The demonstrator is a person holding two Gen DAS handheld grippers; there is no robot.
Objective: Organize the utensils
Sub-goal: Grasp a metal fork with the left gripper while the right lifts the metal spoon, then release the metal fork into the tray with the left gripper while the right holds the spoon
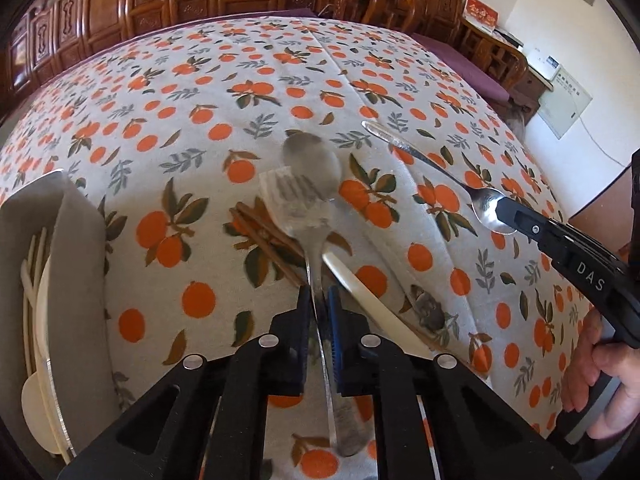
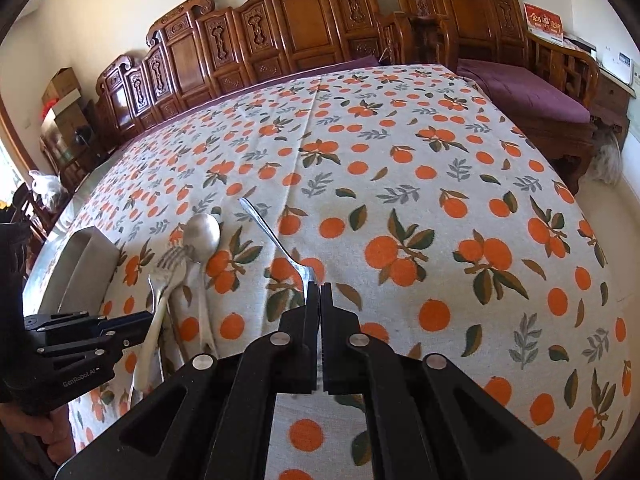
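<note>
While the grey utensil tray (image 1: 76, 264) sits at the table's left edge, we read it as our landmark: matte, rectangular, straight-walled, divided lengthwise. Its near compartment holds cream plastic pieces, a round-bowled spoon (image 1: 36, 396) and slim chopsticks (image 1: 30, 280). We can't tell what the other compartment holds.

Left gripper (image 1: 320, 312) is just right of the tray, fingers clenched on the handle of a big steel spoon (image 1: 312, 164). The spoon is blurred, its dull oval bowl pointing away from us, its patterned handle end running back under the gripper.

Right of the tray, below that spoon, a pile lies on the cloth: a steel fork (image 2: 170, 264), a cream plastic utensil (image 1: 372, 300) with a long smooth handle, and brown wooden chopsticks (image 1: 264, 236). The fork's tines overlap the spoon bowl in both views.

Right gripper (image 2: 320, 292) is farther right of the tray, fingers clamped on the bowl of a small teaspoon (image 1: 432, 168). It's shiny steel with a thin neck, its embossed flat handle pointing away over the table. The left wrist view shows the black finger tip covering part of the bowl.

Tablecloth (image 2: 400, 184) is a woven off-white fabric printed with oranges and leaves, with creases running across it.
</note>
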